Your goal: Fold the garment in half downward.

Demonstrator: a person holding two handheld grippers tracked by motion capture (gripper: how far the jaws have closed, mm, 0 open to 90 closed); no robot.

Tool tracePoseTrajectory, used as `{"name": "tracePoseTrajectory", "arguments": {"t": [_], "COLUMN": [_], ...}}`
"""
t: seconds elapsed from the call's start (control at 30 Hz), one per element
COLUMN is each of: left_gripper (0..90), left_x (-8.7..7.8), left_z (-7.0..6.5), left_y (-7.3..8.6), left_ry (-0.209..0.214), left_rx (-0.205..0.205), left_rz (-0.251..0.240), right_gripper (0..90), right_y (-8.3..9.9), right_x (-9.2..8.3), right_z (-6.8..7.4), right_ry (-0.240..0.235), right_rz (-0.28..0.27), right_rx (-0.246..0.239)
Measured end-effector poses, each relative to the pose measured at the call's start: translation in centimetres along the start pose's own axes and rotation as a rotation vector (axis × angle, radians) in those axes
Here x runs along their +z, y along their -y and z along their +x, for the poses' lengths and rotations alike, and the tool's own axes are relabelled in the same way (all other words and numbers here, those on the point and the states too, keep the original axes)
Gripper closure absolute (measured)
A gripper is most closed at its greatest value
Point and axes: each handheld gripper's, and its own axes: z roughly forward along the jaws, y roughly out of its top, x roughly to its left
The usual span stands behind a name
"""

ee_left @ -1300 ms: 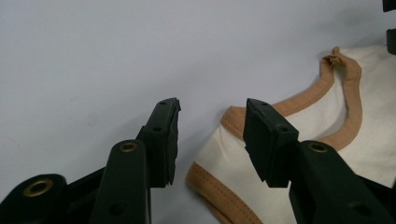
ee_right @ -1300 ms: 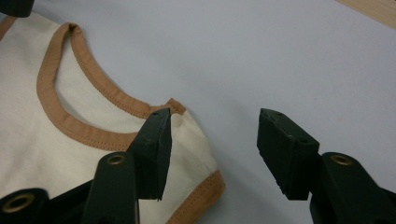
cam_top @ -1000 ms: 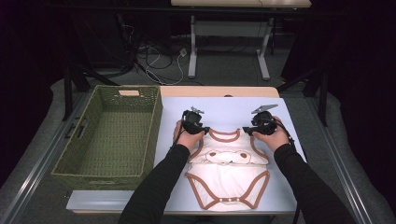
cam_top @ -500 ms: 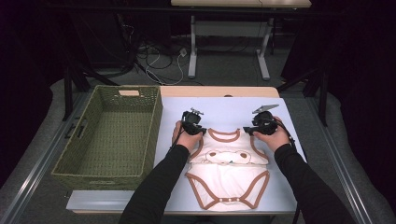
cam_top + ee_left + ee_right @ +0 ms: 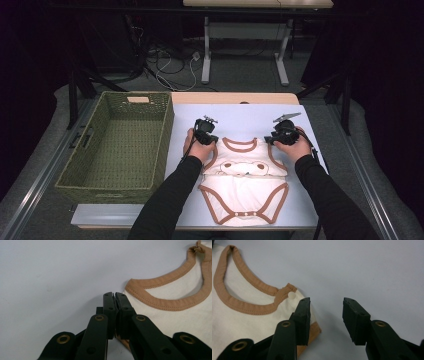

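A cream baby bodysuit [image 5: 245, 175] with brown trim lies flat on the pale blue table top [image 5: 245, 117], neck opening away from me. My left gripper [image 5: 206, 137] sits at its left shoulder. In the left gripper view that gripper [image 5: 115, 296] has just closed, and it is shut with a strip of brown trim [image 5: 123, 342] pinched between the jaws. My right gripper [image 5: 280, 136] is at the right shoulder. Its jaws [image 5: 325, 305] have just been closing but stand apart. The shoulder corner with its white snap [image 5: 291, 295] lies under the left jaw, not pinched.
A green woven basket [image 5: 112, 145] stands to the left of the table top, close to my left hand. Desk legs and cables [image 5: 200, 65] stand on the floor beyond the far edge. Bare table shows beyond both grippers.
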Motion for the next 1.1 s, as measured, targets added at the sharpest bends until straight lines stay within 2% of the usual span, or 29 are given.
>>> {"name": "tracePoseTrajectory", "arguments": {"t": [0.37, 0.53, 0.73, 0.77, 0.83, 0.93, 1.1], "left_gripper": [87.6, 87.8, 87.9, 87.9, 87.9, 87.9, 88.0], "left_x": [-0.3, -0.4, -0.5, -0.5, -0.6, -0.9, -1.3], "left_z": [0.0, 0.1, 0.1, 0.1, 0.1, 0.1, 0.1], "left_y": [-0.1, -0.1, -0.1, -0.1, -0.2, -0.3, -0.5], "left_ry": [0.009, 0.007, 0.008, 0.008, 0.012, 0.009, 0.005], "left_rx": [-0.01, 0.0, 0.001, -0.004, -0.005, -0.005, -0.013], "left_rz": [-0.015, -0.014, -0.019, -0.019, -0.019, -0.039, -0.066], "right_gripper": [58.2, 60.8, 75.4, 77.0, 78.1, 78.5, 78.8], "right_y": [0.4, 0.4, 0.4, 0.3, 0.3, 0.2, -0.3], "right_x": [0.6, 0.8, 0.9, 0.8, 0.8, 0.6, -0.4], "right_z": [0.5, 0.9, 1.3, 1.4, 1.4, 1.4, 1.2], "right_ry": [-0.055, -0.066, -0.079, -0.094, -0.073, -0.08, -0.066], "right_rz": [0.02, 0.069, 0.071, 0.072, 0.068, 0.05, 0.021], "right_rx": [0.002, -0.001, -0.017, -0.013, -0.038, -0.022, -0.039]}}
